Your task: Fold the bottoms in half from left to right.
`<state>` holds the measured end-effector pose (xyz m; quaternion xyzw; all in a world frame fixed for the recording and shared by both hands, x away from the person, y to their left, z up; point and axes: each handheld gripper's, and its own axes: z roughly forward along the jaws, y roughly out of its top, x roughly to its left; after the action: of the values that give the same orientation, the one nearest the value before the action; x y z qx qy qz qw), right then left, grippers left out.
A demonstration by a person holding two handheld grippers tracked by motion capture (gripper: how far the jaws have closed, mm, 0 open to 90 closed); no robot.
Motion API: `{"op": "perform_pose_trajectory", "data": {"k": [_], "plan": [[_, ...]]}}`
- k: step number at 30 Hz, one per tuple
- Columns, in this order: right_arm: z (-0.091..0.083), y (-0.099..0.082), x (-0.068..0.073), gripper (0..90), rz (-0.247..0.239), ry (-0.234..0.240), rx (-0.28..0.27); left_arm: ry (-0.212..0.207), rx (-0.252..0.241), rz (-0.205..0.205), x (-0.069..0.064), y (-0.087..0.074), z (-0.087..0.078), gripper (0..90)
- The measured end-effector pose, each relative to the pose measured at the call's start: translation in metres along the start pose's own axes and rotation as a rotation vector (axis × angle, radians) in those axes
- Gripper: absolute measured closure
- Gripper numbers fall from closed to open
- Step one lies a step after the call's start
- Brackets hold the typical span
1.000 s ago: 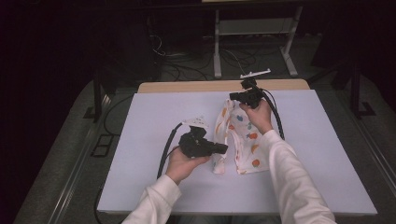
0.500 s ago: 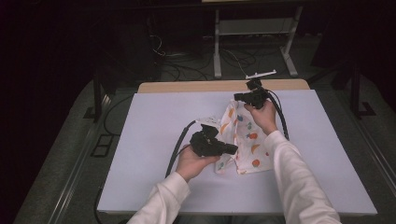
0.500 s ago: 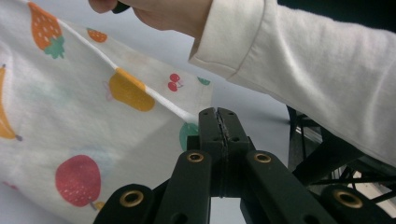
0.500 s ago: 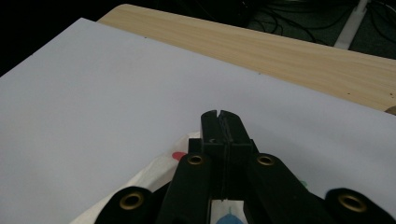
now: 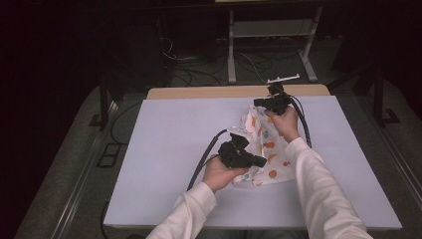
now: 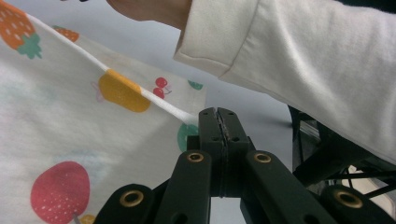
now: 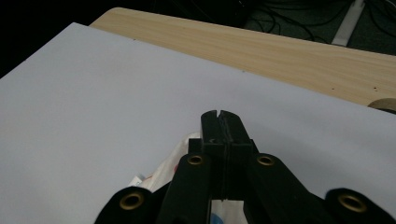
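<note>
A white cloth printed with orange and red fruit is stretched between my two grippers above the white table sheet. My left gripper is shut on the cloth's near edge. In the left gripper view the hem of the cloth runs into the closed left gripper. My right gripper holds the far end up. In the right gripper view the right gripper is closed, with a bunch of cloth just under its jaws.
A strip of wooden tabletop shows beyond the far edge of the sheet. Black cables trail from both grippers. The person's white sleeve crosses above the left gripper. Stand legs and wires lie on the dark floor behind.
Both hands have shifted to the right, the left one farther, and the cloth has come along with them. Both grippers have stayed shut.
</note>
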<state>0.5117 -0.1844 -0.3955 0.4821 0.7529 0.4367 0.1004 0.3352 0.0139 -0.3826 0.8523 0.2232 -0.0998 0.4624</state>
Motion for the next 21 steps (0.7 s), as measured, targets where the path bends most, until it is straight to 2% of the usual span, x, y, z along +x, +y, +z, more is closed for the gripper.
{"op": "perform_pose_trajectory", "data": {"k": [6, 12, 21], "plan": [[-0.002, 0.003, -0.005, 88.6, -0.005, 0.001, 0.0, -0.006, 0.003, 0.002, 0.001, 0.006, 0.01, 89.5], [-0.003, 0.007, -0.011, 88.5, -0.01, 0.019, 0.024, -0.015, 0.006, 0.003, 0.001, 0.012, 0.021, 89.5], [-0.004, 0.008, -0.018, 88.5, -0.03, 0.031, 0.046, -0.021, 0.006, -0.007, -0.002, 0.02, 0.046, 89.5]]}}
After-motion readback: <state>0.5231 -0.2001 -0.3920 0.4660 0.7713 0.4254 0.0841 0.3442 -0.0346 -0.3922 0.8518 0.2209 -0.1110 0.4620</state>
